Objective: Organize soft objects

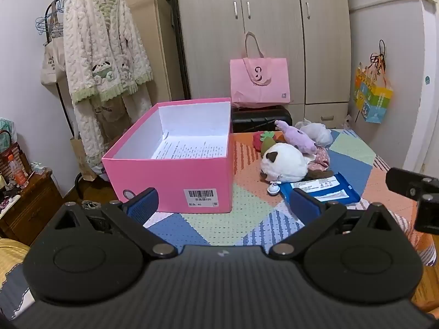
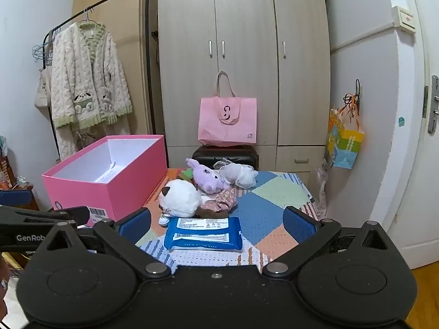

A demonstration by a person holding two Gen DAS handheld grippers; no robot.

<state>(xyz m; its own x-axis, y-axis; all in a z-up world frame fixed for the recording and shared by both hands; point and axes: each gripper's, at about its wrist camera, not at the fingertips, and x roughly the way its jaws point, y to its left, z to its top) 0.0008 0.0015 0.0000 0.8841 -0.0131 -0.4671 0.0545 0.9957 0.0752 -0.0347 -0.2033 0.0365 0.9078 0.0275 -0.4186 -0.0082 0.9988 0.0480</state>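
Patchwork table (image 2: 277,192): pink box (image 2: 115,189), plush toys (image 2: 179,198), wipes pack (image 2: 203,233)

- The left gripper (image 1: 223,205) hung over the patchwork cloth (image 1: 247,219), jaws spread wide with nothing between them.
- Ahead stood the pink box (image 1: 170,175), open, printed paper (image 1: 192,149) lying inside.
- Right of it lay a white plush (image 1: 285,160), a purple plush (image 1: 297,137) and a blue wipes pack (image 1: 321,187).
- The right gripper (image 1: 419,194) poked in at the right edge.
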